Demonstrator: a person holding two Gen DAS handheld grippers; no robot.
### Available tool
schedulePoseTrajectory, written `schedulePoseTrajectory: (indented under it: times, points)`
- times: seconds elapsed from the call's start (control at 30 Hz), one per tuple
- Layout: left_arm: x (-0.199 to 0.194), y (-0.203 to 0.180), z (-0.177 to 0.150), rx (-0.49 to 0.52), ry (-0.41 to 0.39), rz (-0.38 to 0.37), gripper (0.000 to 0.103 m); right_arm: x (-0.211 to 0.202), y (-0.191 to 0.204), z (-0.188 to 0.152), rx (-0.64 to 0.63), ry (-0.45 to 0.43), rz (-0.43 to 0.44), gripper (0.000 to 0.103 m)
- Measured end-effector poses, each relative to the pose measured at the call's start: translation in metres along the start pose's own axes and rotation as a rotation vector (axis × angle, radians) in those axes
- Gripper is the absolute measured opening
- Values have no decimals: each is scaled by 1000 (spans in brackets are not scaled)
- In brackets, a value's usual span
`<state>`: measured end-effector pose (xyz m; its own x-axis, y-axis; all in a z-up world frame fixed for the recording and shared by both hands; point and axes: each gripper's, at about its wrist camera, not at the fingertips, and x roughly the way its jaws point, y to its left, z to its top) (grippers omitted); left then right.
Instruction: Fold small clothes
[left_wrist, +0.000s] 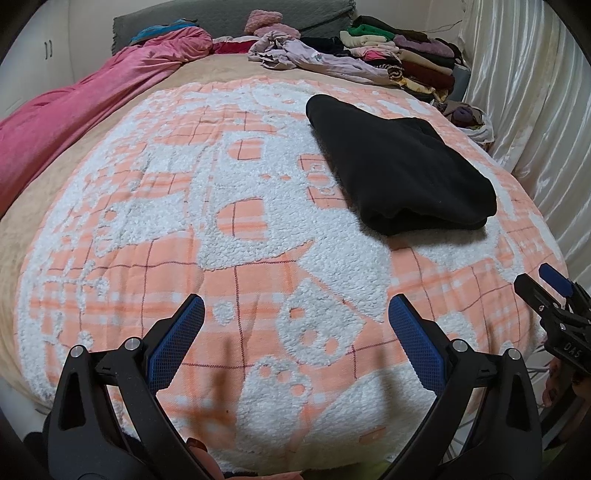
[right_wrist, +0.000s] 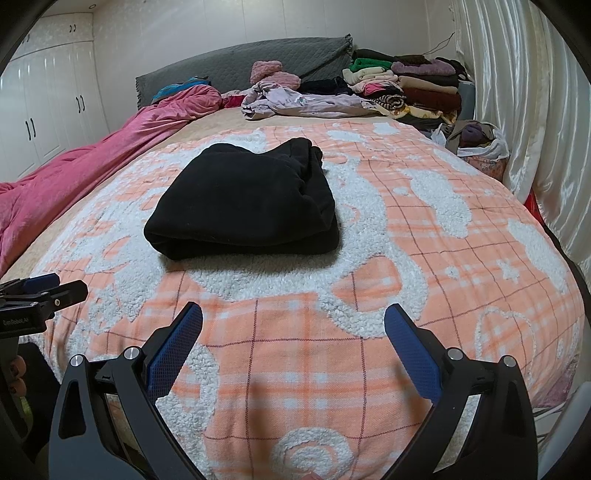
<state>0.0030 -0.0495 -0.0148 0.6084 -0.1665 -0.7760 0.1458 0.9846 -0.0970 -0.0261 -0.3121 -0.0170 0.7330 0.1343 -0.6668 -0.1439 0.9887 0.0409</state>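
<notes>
A black garment (left_wrist: 399, 166) lies folded into a thick rectangle on the orange-and-white fleece blanket (left_wrist: 236, 229); in the right wrist view the same black garment (right_wrist: 247, 206) sits ahead, left of centre, on the blanket (right_wrist: 406, 258). My left gripper (left_wrist: 295, 306) hovers open over the blanket's near edge, well short of the garment and to its left, with nothing between its blue pads. My right gripper (right_wrist: 293, 314) is also open and empty, near the front edge. The right gripper (left_wrist: 546, 284) shows at the far right of the left wrist view, the left gripper (right_wrist: 48, 286) at the left edge of the right one.
A rumpled lilac garment (right_wrist: 295, 99) and stacks of folded clothes (right_wrist: 406, 85) lie at the head of the bed. A pink duvet (right_wrist: 92, 158) runs along the left side. A white curtain (right_wrist: 535, 129) hangs on the right, with a bag of clothes (right_wrist: 480, 144) beside it.
</notes>
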Motion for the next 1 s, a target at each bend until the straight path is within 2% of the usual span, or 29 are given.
schedulePoseTrajectory:
  times: [0.7, 0.9, 1.0]
  points:
    - [0, 8, -1, -3, 3, -6, 93, -2, -3, 1, 19, 3, -30, 98]
    - [3, 24, -5, -22, 20, 13, 93, -7, -15, -1, 50, -4, -104, 98]
    - [6, 38, -6, -44, 29, 36, 93, -19, -38, -6, 119, -24, -190, 98]
